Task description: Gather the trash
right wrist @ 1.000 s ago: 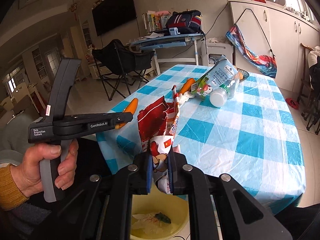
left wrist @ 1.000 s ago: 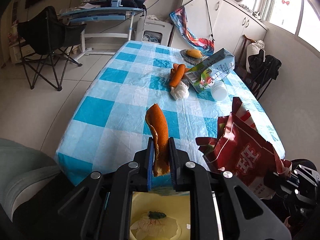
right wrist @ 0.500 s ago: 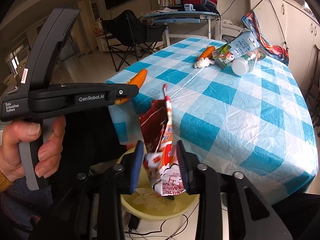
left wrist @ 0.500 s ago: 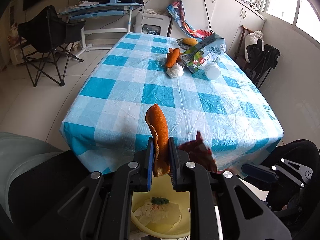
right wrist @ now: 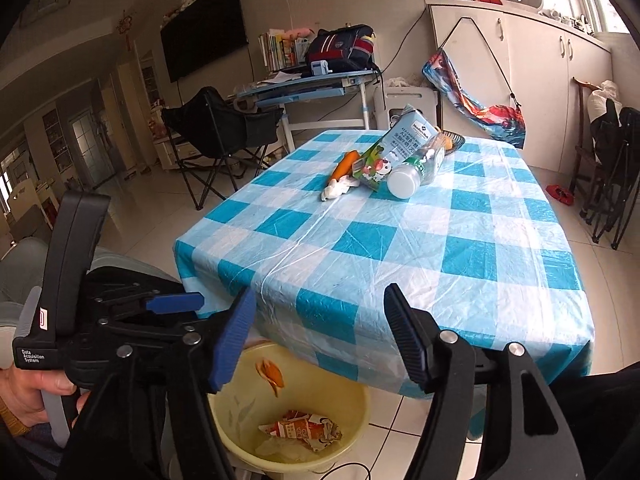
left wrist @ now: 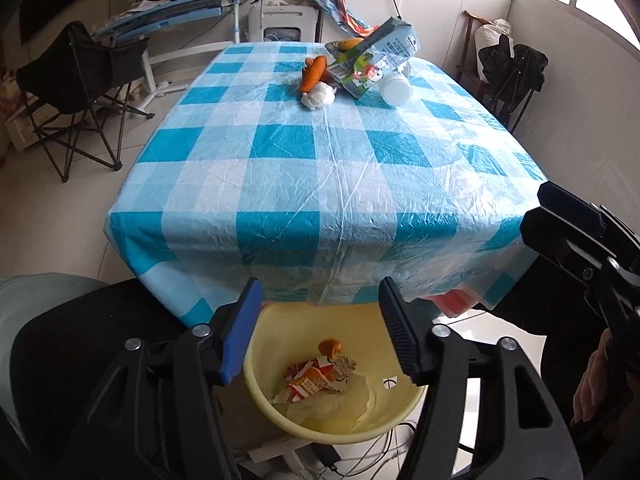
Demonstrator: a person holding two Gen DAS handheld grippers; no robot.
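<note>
Now our two grippers, left gripper (left wrist: 320,330) and right gripper (right wrist: 320,334), have just spread their fingers wide, empty; one orange peel (right wrist: 271,372) and one snack wrapper (right wrist: 302,430), gripped earlier, lie below them in one yellow basin (right wrist: 356,404).

Black tongs (left wrist: 320,332), blue ribbed pads (left wrist: 239,338)

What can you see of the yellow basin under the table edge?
The yellow basin is a round, pale yellow bowl, plastic by the look, upright on the floor, partly tucked under the overhang of the checked tablecloth. Inside lie a crumpled red-and-white snack wrapper and white paper scraps; an orange peel is falling in. Cables run past its base.
</note>
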